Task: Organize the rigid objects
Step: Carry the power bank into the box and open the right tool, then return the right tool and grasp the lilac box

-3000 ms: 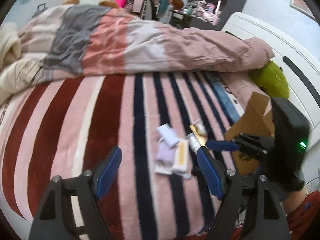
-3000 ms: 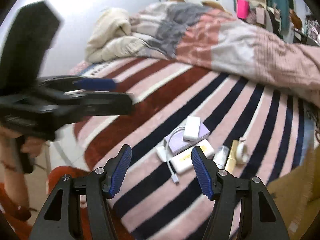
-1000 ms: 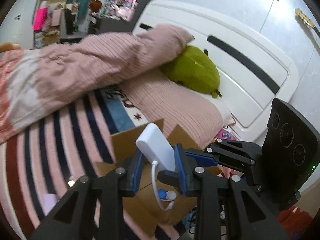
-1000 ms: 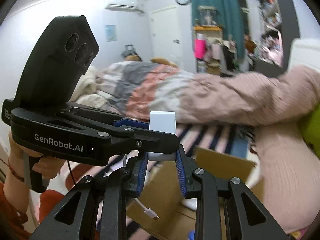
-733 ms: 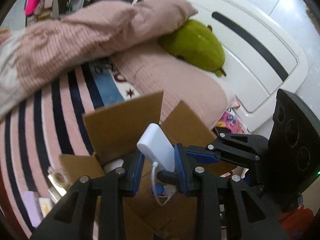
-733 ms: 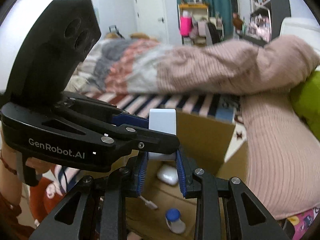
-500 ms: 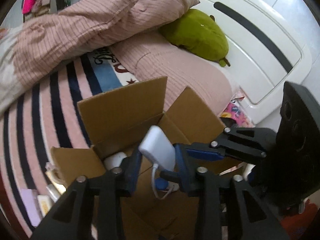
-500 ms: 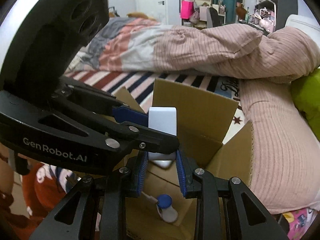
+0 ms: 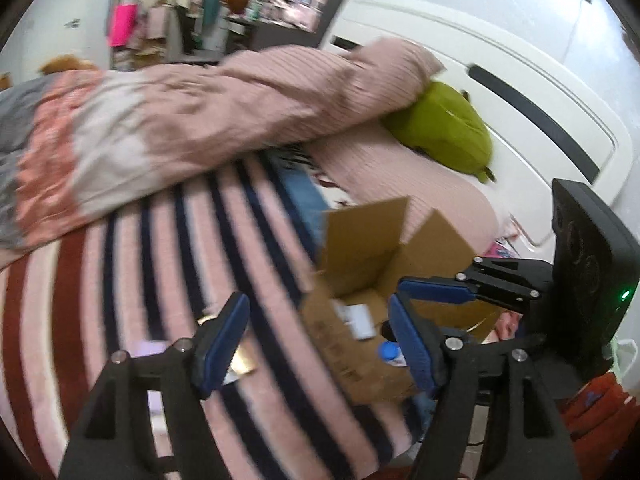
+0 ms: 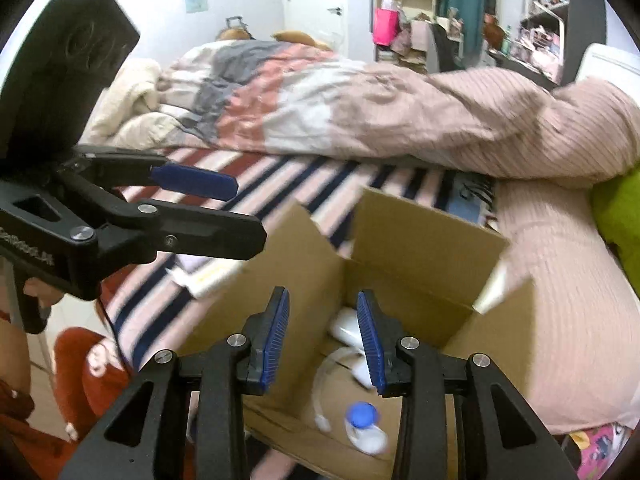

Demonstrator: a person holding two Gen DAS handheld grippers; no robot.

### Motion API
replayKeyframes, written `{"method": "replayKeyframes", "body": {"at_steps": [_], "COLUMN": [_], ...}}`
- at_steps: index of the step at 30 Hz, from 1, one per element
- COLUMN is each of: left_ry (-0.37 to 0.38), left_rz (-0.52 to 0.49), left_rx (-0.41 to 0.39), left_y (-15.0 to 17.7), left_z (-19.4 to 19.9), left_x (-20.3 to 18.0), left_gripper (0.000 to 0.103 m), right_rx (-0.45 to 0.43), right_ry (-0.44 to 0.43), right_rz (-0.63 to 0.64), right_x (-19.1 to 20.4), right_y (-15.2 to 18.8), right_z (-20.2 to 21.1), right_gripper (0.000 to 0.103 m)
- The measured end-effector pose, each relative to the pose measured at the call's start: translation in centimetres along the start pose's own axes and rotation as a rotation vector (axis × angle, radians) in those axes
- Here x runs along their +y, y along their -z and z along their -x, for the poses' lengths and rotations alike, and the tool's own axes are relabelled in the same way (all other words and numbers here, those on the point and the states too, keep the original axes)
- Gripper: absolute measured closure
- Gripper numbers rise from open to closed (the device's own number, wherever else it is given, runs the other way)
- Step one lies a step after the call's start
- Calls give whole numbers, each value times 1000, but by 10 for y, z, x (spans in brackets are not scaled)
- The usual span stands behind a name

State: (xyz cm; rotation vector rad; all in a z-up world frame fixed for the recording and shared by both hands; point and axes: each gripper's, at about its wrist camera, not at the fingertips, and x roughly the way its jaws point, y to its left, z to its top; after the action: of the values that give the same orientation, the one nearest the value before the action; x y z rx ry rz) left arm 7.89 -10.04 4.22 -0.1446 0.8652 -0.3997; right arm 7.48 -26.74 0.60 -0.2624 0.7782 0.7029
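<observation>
While both jaws have just been opening | left gripper (image 9: 316, 344) released, empty | right gripper (image 10: 324, 338) released above cardboard box (image 10: 424, 240) | white charger (image 10: 346, 326) lies inside, below it

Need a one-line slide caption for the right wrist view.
Right gripper, jaws just opening and empty, above cardboard box holding white items and a blue-capped bottle; left gripper open alongside.

Bed (image 9: 120, 264), covered by a striped blanket. Open cardboard box (image 10: 420, 240) set at the near edge, toward the headboard (image 9: 520, 92). Small items (image 9: 240, 364) scattered beside it, blurred. Bunched duvet (image 9: 180, 120) along the far side. Green plush (image 9: 444, 132) laid by the headboard.
</observation>
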Motion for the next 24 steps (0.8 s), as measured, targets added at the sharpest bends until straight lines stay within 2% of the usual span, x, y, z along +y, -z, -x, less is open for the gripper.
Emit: {"method": "replayKeyframes", "body": {"at_steps": [6,10,14,19,24], "left_ry": [-142,-197,-229,-262,-259], "left_rz": [78,133,188,226,253], "left_rx": [-47,-44,-24,1,15], "left_y": [37,66,93,119,131], "left_z": [44,53,50,40,29], "left_x": [65,104,139,171,196], "left_gripper": [29,28,28,28,28], "right_rx": [-10,40,112,216,297], "right_ry": [-138,-218,-268,-277,-233], "right_rz": [83,135,133,49,-30], "right_x": [65,110,135,140,137], "right_y": [-26,-30,-23,-15,-12], "right_z": [-28,-66,-112,-179,-234], "right_gripper": [71,65,63,54,53]}}
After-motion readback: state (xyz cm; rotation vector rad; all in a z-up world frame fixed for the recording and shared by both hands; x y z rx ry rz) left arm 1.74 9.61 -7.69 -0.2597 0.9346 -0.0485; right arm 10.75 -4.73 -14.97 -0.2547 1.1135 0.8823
